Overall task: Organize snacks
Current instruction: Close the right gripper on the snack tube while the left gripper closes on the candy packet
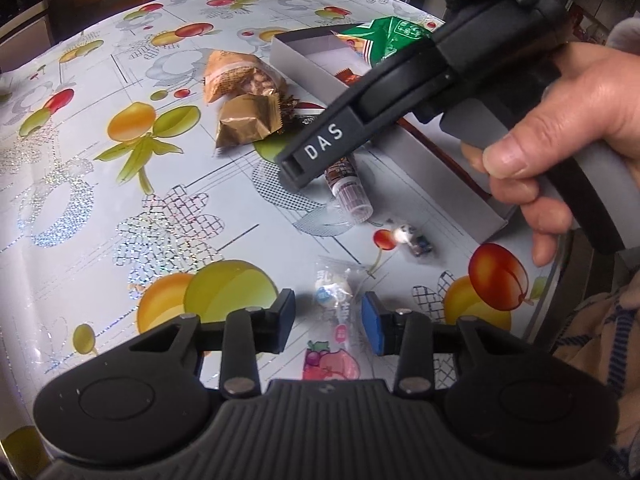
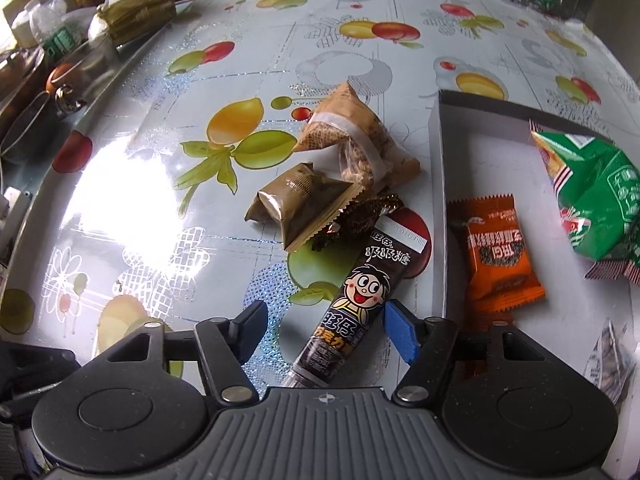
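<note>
Black plastic, two handheld grippers over a fruit-print tablecloth

Left gripper: low over the cloth, jaws apart and holding nothing; blue pads face inward. A clear-wrapped candy lies on the cloth between and just ahead of the fingertips. A second small wrapped sweet lies further ahead, slightly right.

Right gripper: jaws spread, nothing clamped. A dark candy tube with a cartoon face lies on the cloth between the fingers, tilted, its cap end toward the gripper body; whether either pad touches it cannot be told. In the left wrist view this gripper's body, marked DAS, crosses from upper right, angled down toward the cloth, with the right hand wrapped around its grey handle, thumb forward.

Ahead of the right gripper: an olive-brown packet, a tan packet beyond it, a crinkled dark wrapper touching the tube's far end.

Right of the right gripper: a white box holding an orange packet and a green bag
</note>
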`<state>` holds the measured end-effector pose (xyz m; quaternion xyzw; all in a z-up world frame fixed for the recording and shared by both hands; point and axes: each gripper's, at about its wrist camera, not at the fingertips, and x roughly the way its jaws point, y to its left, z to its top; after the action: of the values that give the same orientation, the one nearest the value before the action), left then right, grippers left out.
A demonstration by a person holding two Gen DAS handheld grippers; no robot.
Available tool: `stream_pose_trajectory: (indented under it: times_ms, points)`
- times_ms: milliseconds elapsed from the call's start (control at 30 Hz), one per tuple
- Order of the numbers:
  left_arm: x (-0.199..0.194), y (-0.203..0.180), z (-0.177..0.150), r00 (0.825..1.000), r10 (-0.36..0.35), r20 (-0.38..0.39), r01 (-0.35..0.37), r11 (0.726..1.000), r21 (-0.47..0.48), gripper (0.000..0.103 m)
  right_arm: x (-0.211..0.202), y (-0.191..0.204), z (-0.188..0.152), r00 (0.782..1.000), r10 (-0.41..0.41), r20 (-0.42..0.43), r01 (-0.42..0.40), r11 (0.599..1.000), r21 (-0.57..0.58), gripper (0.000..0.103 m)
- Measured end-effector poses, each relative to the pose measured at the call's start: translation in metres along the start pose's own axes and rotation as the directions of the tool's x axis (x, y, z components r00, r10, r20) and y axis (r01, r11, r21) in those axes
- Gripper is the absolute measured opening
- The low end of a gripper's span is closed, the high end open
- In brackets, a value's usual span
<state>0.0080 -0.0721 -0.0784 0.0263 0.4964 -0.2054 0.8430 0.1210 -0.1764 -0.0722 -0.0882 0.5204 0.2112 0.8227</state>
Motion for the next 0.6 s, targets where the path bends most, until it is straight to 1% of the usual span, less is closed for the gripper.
stream_pose_trajectory:
  times_ms: [133, 233, 367, 500, 600]
  points:
    - [-0.0001, -0.0004, 0.0009, 1.0, 0.011, -0.001, -0.011, 1.0, 0.001, 0.032, -0.0001, -0.0012, 0.0009, 1.0, -0.008, 0.008, 0.008, 1.0, -0.016, 0.058]
    - [0.0, -0.0005, 0.0005, 1.0, 0.02, 0.0, -0.02, 1.0, 0.002, 0.029, -0.0007, -0.0019, 0.0017, 1.0, -0.012, 0.009, 0.012, 1.0, -0.026, 0.052]
    - [0.0015, -0.0002, 0.0017, 0.999, 0.042, 0.001, -0.042, 0.999, 0.009, 0.022, -0.0021, -0.0015, 0.001, 1.0, -0.015, 0.016, 0.016, 0.998, -0.053, 0.038]
    - [0.0014, -0.0002, 0.0031, 0.998, 0.063, 0.003, -0.063, 0.998, 0.003, 0.016, -0.0024, 0.0003, 0.0001, 1.0, -0.006, 0.024, 0.008, 0.997, -0.079, 0.035]
    - [0.0, 0.0026, 0.0036, 0.996, 0.087, 0.01, -0.087, 0.996, -0.019, 0.013, -0.0033, -0.0045, 0.0003, 1.0, 0.007, 0.028, -0.005, 0.998, -0.055, 0.031]
